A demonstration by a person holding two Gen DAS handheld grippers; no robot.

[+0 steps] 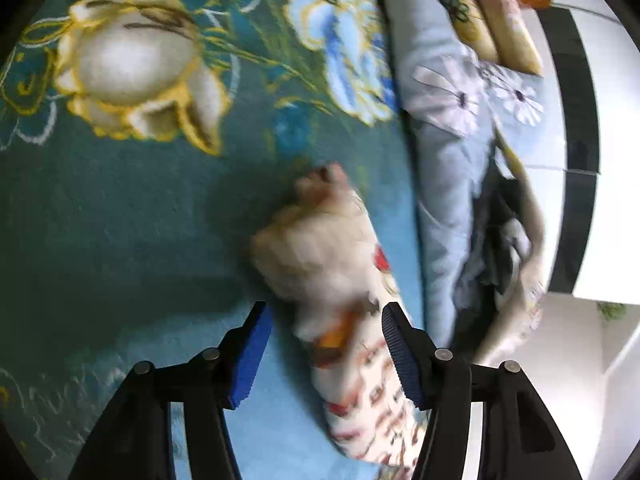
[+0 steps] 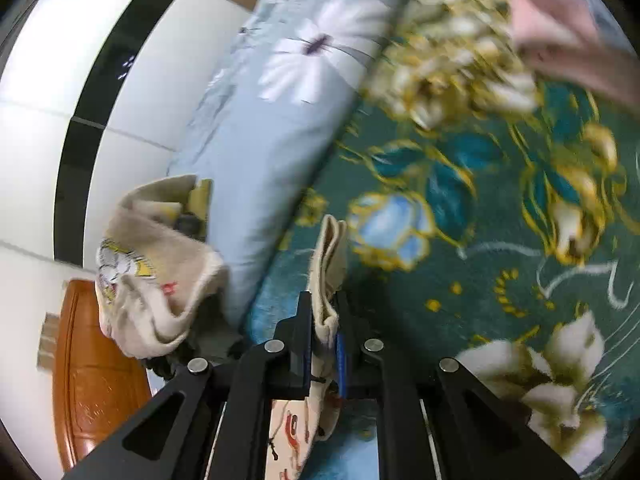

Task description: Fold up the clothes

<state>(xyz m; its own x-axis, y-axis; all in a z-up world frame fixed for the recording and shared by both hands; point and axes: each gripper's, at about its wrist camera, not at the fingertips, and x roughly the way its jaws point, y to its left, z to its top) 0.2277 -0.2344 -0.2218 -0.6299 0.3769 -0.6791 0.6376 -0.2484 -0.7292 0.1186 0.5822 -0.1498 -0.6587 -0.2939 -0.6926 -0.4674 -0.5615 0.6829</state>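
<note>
My left gripper is spread wide, with its blue pads on both sides of a cream white garment with red and orange print, and the pads do not touch it. This garment lies bunched in the lower middle of the left wrist view, on a teal plush blanket with big gold and white flowers. The picture is blurred there, so I cannot tell how the garment is folded.

My right gripper is pressed together on a fold of the same cream cloth, which stands up between the fingers in the lower middle of the right wrist view and hangs below them.

A pale blue quilt with white daisy print lies along the edge of the blanket. In the left part of the right wrist view, a beige fabric basket with a cartoon print stands beside the quilt. An orange wooden door is in the lower left corner, against white wall tiles with black stripes.
</note>
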